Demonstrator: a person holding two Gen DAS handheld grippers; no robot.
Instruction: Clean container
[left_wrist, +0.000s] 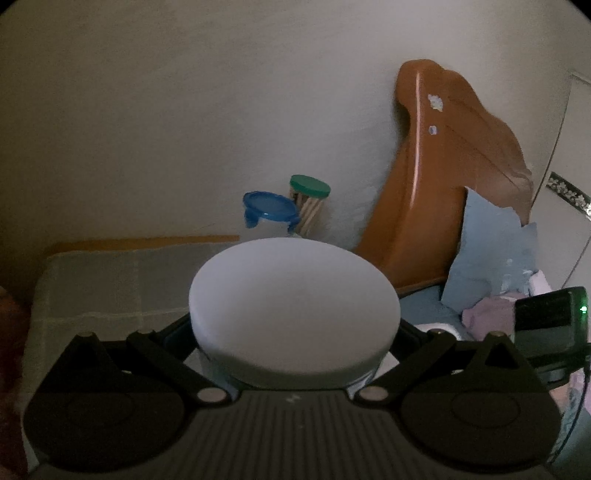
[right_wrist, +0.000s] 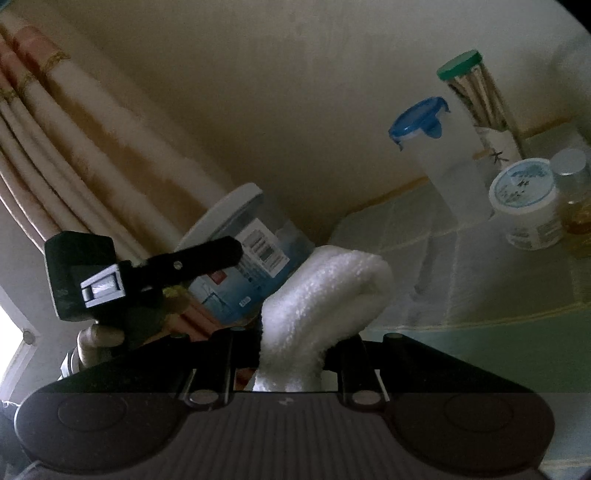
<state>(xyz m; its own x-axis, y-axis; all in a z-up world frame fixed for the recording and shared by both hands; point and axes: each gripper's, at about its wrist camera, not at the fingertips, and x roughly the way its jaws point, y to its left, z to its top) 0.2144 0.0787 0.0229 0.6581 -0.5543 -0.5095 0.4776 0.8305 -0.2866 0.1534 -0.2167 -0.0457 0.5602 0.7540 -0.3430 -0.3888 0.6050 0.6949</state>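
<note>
A clear round container with a white lid (left_wrist: 295, 306) and a blue printed label fills the middle of the left wrist view. My left gripper (left_wrist: 295, 332) is shut on it, its jaws spread wide around the body below the lid. In the right wrist view the same container (right_wrist: 251, 266) hangs tilted above the table, with one black left finger (right_wrist: 207, 254) lying along its side. My right gripper (right_wrist: 295, 354) is shut on a folded white cloth (right_wrist: 325, 291). The cloth's folded end sits right beside the container's lower side; whether they touch I cannot tell.
On the pale checked tablecloth (right_wrist: 461, 295) by the wall stand a blue-lidded clear tub (right_wrist: 421, 122), a green-lidded jar of sticks (right_wrist: 461, 66), a white cream tub (right_wrist: 524, 199) and a small amber bottle (right_wrist: 572, 192). A wooden headboard (left_wrist: 443, 166) and bedding lie right, curtains (right_wrist: 55, 147) left.
</note>
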